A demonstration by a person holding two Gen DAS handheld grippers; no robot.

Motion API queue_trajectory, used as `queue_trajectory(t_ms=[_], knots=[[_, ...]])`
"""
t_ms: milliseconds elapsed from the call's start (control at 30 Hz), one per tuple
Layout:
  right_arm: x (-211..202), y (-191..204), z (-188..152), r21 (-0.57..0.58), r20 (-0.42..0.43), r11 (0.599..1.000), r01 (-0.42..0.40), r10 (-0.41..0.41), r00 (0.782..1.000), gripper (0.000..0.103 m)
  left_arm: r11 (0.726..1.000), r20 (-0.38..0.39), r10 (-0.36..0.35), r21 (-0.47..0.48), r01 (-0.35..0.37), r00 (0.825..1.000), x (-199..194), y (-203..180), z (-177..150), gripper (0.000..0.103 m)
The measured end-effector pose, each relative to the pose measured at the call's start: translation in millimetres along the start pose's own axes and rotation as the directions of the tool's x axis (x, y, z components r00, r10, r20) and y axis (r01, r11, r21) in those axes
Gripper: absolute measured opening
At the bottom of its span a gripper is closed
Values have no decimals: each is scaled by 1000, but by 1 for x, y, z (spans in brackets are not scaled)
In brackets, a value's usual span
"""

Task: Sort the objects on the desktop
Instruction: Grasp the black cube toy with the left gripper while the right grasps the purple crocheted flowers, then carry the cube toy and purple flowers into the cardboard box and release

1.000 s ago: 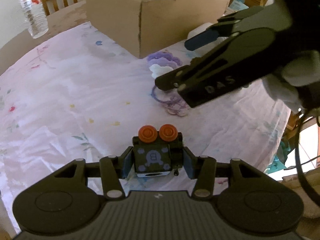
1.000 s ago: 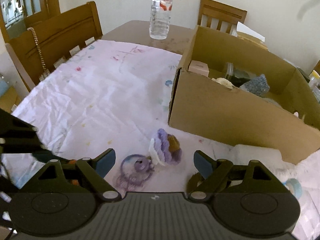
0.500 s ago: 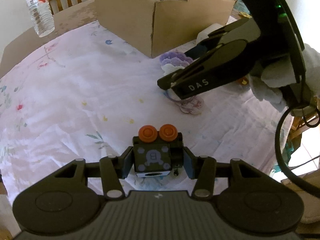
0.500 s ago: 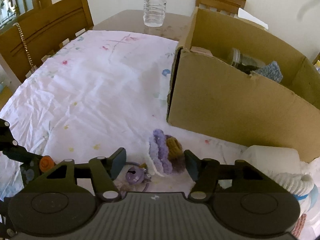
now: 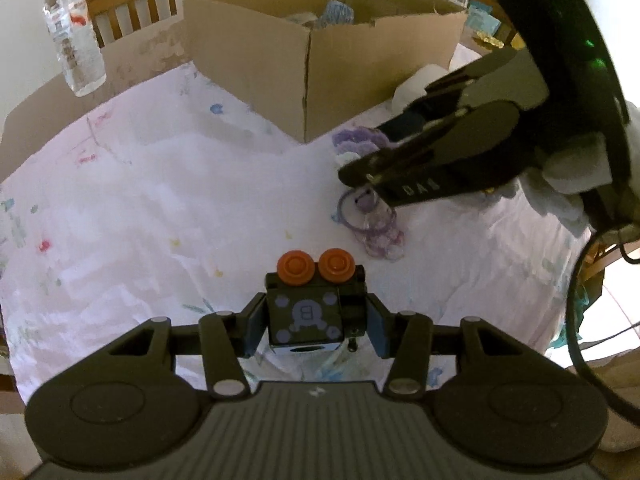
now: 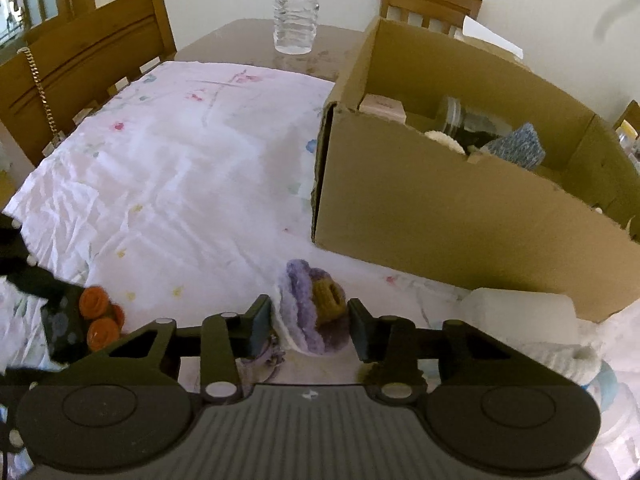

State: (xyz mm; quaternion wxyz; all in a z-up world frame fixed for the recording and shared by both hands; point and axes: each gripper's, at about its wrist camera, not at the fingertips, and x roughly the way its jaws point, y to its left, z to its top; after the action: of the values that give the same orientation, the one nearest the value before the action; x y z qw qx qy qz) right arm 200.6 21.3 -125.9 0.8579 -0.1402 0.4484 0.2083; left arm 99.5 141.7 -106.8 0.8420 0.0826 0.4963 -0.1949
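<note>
I note a creased cloth (image 6: 168,184) over the glossy brown table (image 6: 248,38), a matt cardboard box (image 6: 440,208), a fuzzy crocheted piece (image 6: 304,312), a clear plastic bottle (image 6: 296,4) and wooden chairs (image 6: 80,64).

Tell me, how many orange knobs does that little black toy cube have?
2. Both orange knobs sit side by side on the far edge of the black cube, which the left gripper holds. Other faces are hidden and might carry more.
</note>
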Motion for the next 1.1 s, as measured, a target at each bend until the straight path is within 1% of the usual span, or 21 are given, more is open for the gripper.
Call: queue_trajectory(t_ms=[200,300,433,567,667,833,1100], knots=[[-19,-1,3,-30,11,1000,-1,2,1000,45,1000,19,1,17,-1,1000,-7,1,15,50],[-28,-1,4,-43,22,999,8,-7,1000,45,999,30,-3,51,2,1000,-9,0,22,50],[-42,-6,6,-10,35,1000,16,-16,999,45,997,48,-29,69,26,998,-15,4,36,50],[-59,-12,9,39,62,999,20,-23,998,45,994,72,-41,106,33,997,-23,3,53,50],[-72,-17,10,55,82,998,25,-30,996,45,992,96,-41,126,28,995,-30,0,66,50],[-92,-28,13,37,115,999,37,-41,993,44,991,119,-58,129,42,991,-40,-9,89,50],[-124,-52,20,24,165,998,59,-63,984,44,982,169,-85,181,54,982,-50,-29,130,50]])
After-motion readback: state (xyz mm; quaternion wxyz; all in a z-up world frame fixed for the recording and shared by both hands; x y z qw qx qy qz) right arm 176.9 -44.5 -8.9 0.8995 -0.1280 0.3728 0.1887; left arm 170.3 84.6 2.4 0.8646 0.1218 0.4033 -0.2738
